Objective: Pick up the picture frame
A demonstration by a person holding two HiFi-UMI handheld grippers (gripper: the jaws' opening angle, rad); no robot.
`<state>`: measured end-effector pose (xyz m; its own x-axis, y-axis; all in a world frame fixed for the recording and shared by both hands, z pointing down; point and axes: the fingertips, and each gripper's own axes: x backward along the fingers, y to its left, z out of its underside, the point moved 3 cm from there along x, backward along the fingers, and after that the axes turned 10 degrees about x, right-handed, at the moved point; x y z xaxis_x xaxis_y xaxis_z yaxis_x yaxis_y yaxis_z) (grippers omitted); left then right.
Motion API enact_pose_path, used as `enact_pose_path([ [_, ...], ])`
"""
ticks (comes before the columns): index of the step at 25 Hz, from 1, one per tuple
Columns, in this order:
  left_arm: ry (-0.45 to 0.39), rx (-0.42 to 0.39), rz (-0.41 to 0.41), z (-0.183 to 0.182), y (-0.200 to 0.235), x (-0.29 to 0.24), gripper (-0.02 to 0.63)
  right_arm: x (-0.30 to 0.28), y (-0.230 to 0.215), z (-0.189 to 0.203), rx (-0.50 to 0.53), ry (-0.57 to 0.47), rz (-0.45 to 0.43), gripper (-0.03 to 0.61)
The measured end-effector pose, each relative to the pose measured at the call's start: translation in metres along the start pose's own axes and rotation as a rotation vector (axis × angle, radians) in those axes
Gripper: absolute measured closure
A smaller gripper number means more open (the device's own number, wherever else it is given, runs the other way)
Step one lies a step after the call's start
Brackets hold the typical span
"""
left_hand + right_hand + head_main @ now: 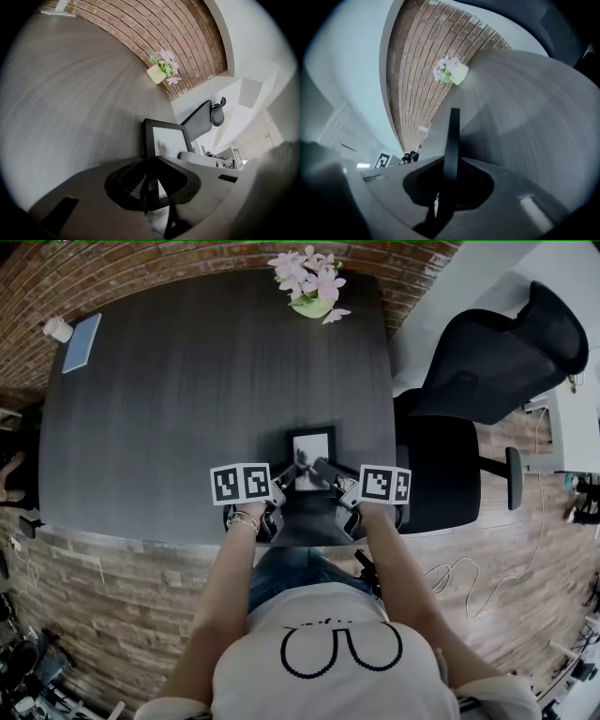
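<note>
Fingers of the left gripper and right gripper close near 6 o'clock on the dark surface, clamping the picture frame by its side edges. Its bottom is hidden behind them, and its picture is too faint to read.

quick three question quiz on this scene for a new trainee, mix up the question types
1. True or false: the picture frame is at the far edge of the table, beside the flower pot.
2. Multiple choice: what do the fingers of the right gripper hold? A) the picture frame's edge B) a flower stem C) nothing
3. Fill in: in the head view, the office chair stands at the table's ____ side.

Key
1. False: it is near the front edge, close to the person, and the flower pot is across the table.
2. A
3. right
</note>
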<state>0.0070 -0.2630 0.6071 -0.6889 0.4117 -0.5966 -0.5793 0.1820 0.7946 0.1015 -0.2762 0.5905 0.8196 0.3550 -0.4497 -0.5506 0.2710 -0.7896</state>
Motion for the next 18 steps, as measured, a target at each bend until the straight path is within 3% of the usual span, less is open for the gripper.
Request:
enact_pose_path([
  [7,-0.016,0.033,0.033,0.0,0.0,0.002,0.538,0.0,0.002,-0.001,-0.013,0.003,-0.009,0.554],
  [11,-0.023,0.003,0.002,0.0,0.0,0.004,0.533,0.0,0.0,0.0,-0.013,0.011,-0.008,0.555],
  [13,-0.055,-0.018,-0.019,-0.002,-0.001,0.009,0.501,0.0,0.0,0.0,-0.014,0.011,-0.009,0.555],
  [16,-0.104,-0.018,-0.028,-0.005,-0.002,0.018,0.401,0.0,0.001,0.0,-0.016,0.008,-0.01,0.555],
  [18,-0.117,-0.022,-0.03,-0.006,-0.004,0.022,0.387,0.0,0.001,-0.001,-0.017,0.004,-0.009,0.555],
])
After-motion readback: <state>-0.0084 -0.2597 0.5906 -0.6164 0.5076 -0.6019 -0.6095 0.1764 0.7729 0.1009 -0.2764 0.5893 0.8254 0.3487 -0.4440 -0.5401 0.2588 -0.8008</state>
